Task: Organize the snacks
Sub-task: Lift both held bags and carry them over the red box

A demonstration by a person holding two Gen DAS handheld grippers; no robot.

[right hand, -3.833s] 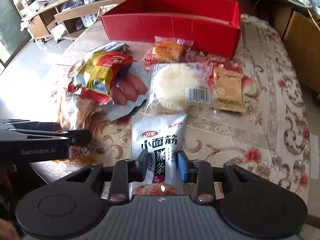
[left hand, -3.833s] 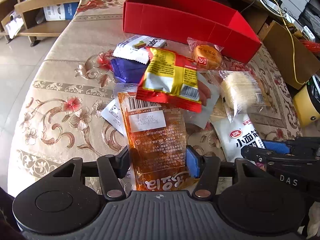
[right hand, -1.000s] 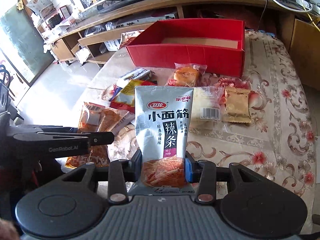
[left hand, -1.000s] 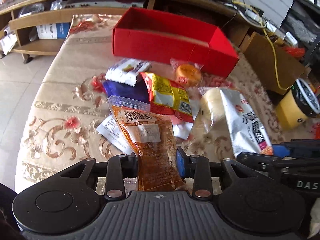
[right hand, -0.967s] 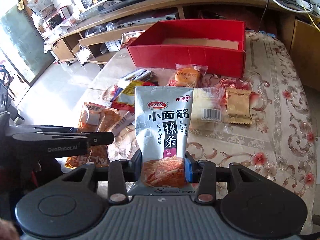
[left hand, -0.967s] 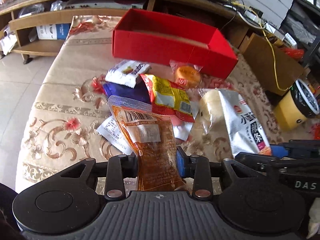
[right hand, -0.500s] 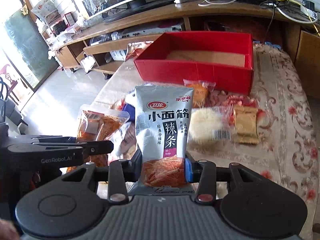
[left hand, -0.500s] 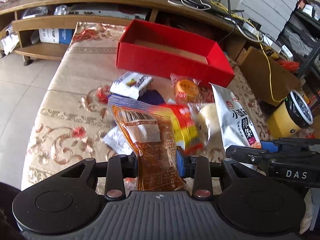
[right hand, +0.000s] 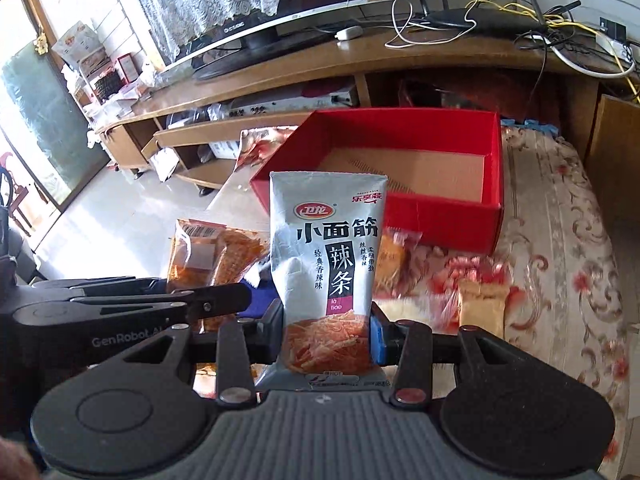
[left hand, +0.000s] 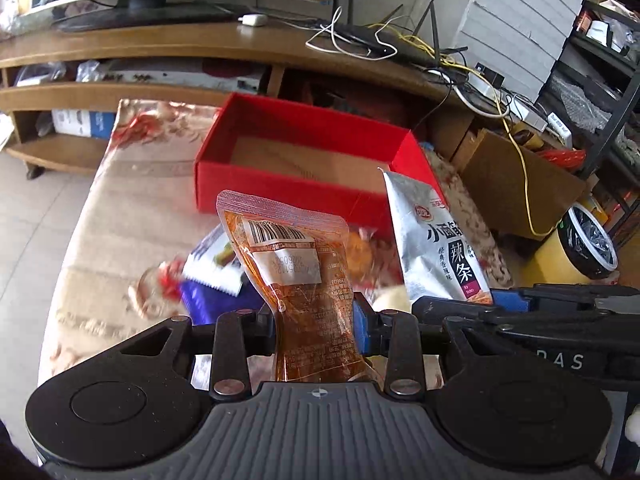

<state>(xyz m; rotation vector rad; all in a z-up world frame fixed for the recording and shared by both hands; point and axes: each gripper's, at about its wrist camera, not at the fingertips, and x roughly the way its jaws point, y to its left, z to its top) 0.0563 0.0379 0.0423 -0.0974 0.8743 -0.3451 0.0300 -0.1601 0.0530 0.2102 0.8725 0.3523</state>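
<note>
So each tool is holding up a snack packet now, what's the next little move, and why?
Probably carry both forward over the red box and let go. The left tool grips the orange packet, the right tool the silver packet, both clear of the table, and the box looks empty.

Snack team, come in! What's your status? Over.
Left gripper shut on orange snack pouch. Right gripper shut on silver latiao packet. Red box ahead, empty, path clear.

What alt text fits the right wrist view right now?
The right gripper is shut on a silver spicy-strip packet held upright in front of an empty red box. At left, the left gripper carries an orange packet.
</note>
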